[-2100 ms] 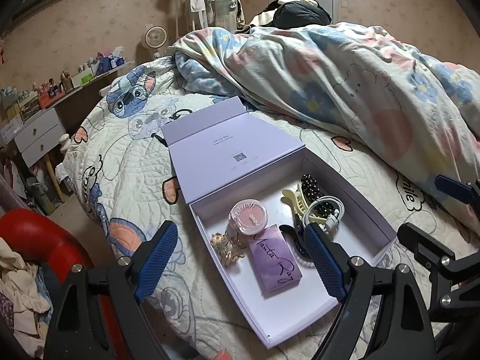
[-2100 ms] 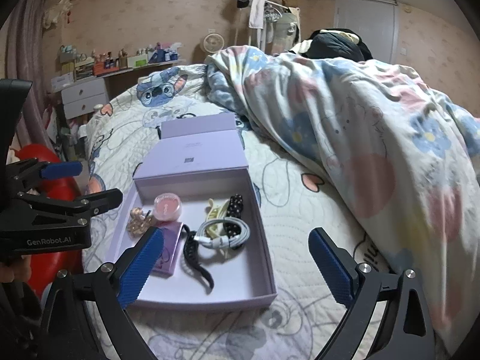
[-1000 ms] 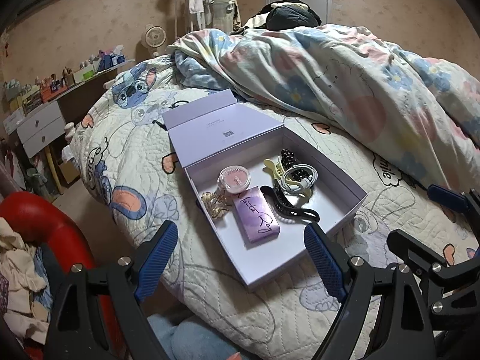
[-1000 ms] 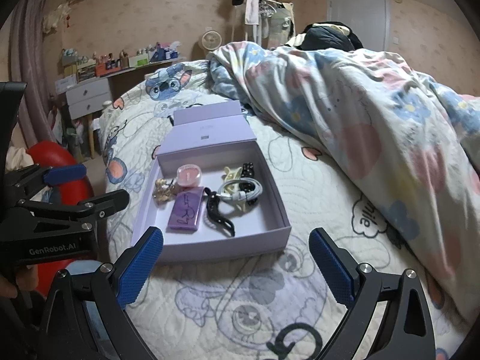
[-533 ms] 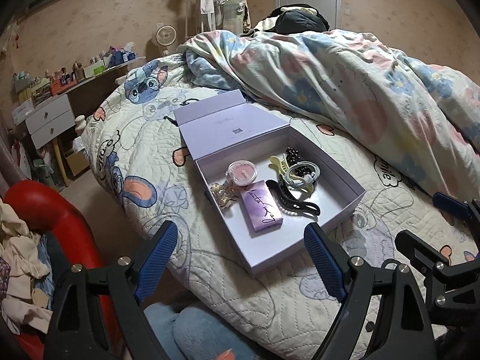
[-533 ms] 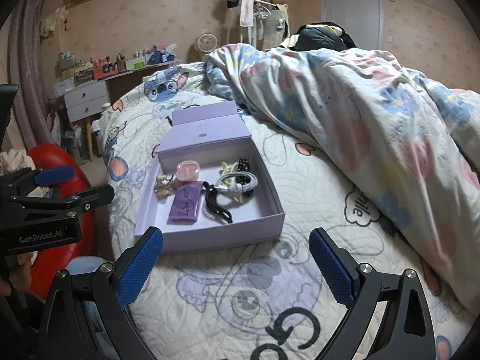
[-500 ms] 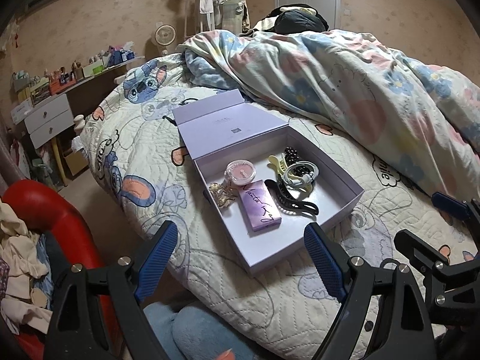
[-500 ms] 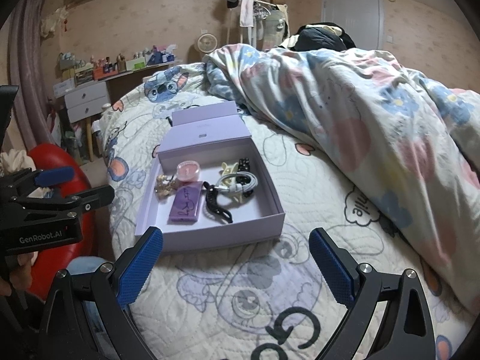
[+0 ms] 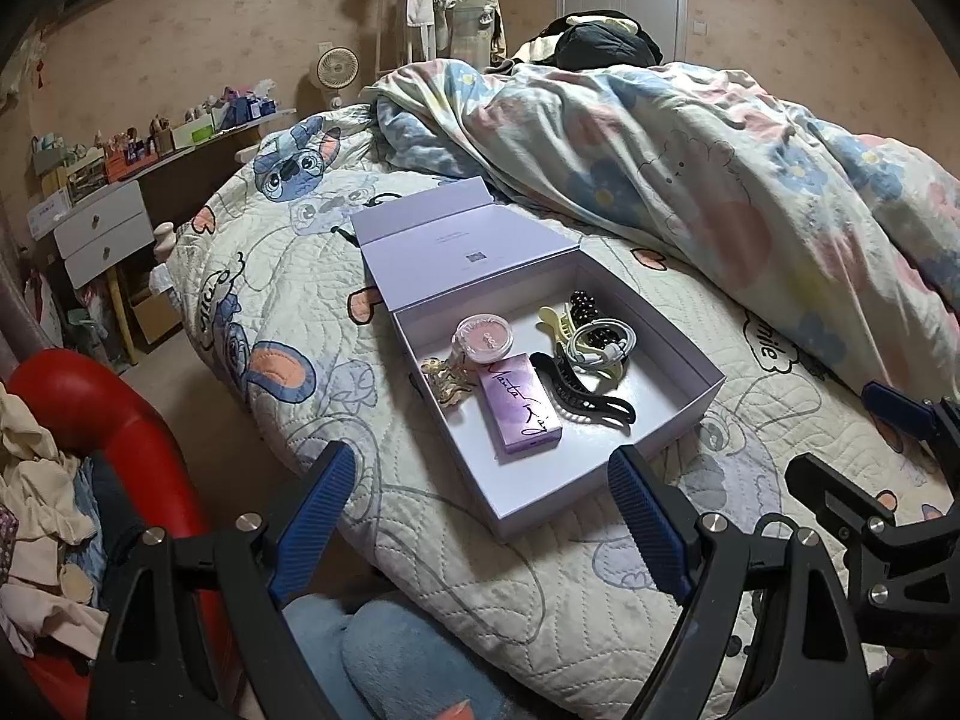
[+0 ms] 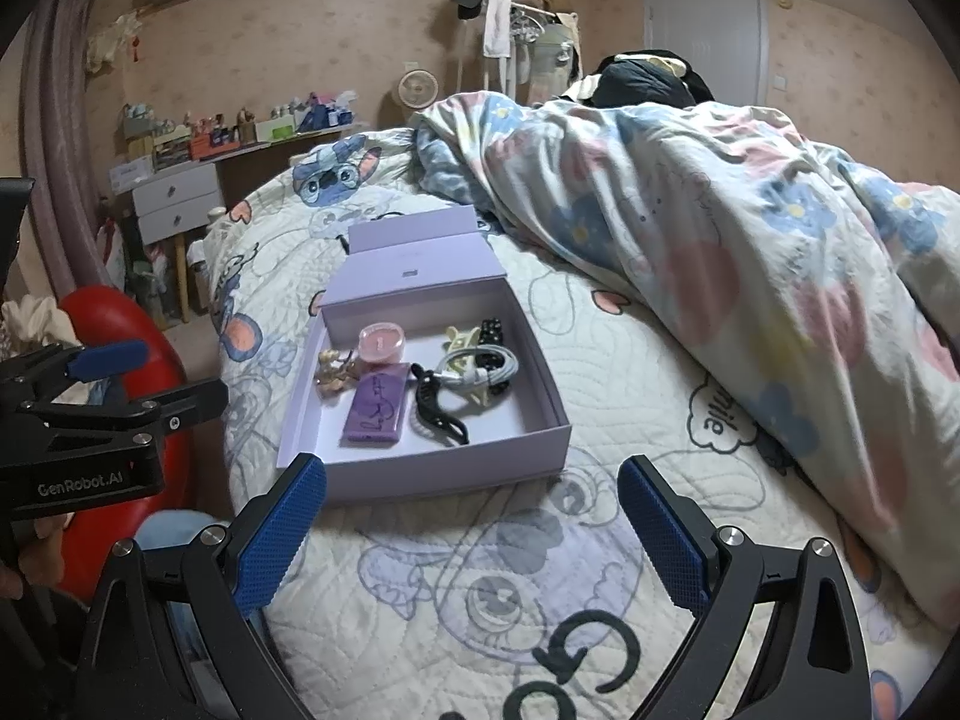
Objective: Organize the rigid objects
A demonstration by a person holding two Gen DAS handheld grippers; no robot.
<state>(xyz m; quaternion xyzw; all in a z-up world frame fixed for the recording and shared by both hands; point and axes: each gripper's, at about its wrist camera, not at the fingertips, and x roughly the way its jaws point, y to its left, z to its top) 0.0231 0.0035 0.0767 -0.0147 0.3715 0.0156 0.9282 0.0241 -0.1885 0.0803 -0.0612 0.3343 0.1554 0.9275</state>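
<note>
A lilac box (image 9: 690, 381) lies open on the quilted bedspread (image 9: 288, 276) near the edge of the bed, with its lid (image 9: 462, 255) folded back flat behind it; the box is shallow, rectangular, with pale walls and a white floor. Inside, at the left part, there is a round pink compact (image 9: 485, 339) with a clear cover; just beside it lies a small gold ornament (image 9: 445, 379), maybe a hair clip, the view is too small to be sure. A purple flat case (image 9: 521, 411) with dark handwriting lies next to the compact, touching or almost touching it; to its right a black claw clip (image 9: 579, 390) lies on its side. Behind the clip there is a coiled white cable (image 9: 603, 343) on top of a pale yellow clip (image 9: 555, 319) and a black beaded piece (image 9: 583, 303); these three are piled together.

The left gripper (image 9: 480, 516) hovers above the near edge of the bed, its blue pads wide apart and nothing between them; the right gripper (image 10: 474, 531) hangs also over the bedspread in front of the box, jaws wide and empty. A crumpled floral duvet (image 10: 690, 228) covers the right side of the bed, apart from the box; a red rounded object (image 9: 102, 414) stands at the left, below the bed.
</note>
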